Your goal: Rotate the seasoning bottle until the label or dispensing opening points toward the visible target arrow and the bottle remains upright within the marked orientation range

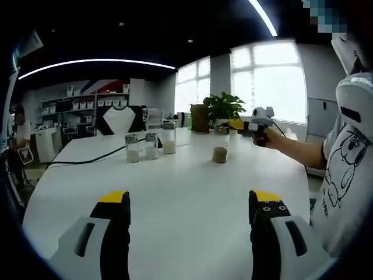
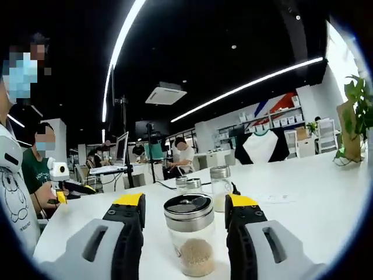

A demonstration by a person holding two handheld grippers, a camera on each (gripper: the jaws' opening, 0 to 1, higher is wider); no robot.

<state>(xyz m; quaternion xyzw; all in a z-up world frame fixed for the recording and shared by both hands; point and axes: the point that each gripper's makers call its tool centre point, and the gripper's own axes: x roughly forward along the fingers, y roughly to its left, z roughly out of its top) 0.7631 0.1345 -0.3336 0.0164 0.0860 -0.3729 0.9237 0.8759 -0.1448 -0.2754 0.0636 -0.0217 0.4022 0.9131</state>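
White table [image 1: 175,198] spreads across the left gripper view, and on it a seasoning bottle [image 1: 220,147] stands upright at about 1 o'clock from the left gripper [image 1: 189,201], well apart from it. That gripper's black, yellow-tipped jaws stand wide with bare tabletop between them. At 11 o'clock three more jars [image 1: 151,144] stand in a row, each part-filled with pale grains; the tallest is at the right end. A potted plant [image 1: 223,108] sits beyond the bottle, and the right gripper [image 1: 254,125] hovers just beside it at 2 o'clock, held in a person's hand.

In the right gripper view the seasoning bottle [image 2: 190,233] stands upright between the jaws of the right gripper [image 2: 186,204], at 12 o'clock; the jaws are spread, flanking it without visibly touching. It is clear glass with a steel lid and tan grains in the bottom. The other jars [image 2: 220,185] stand behind it.
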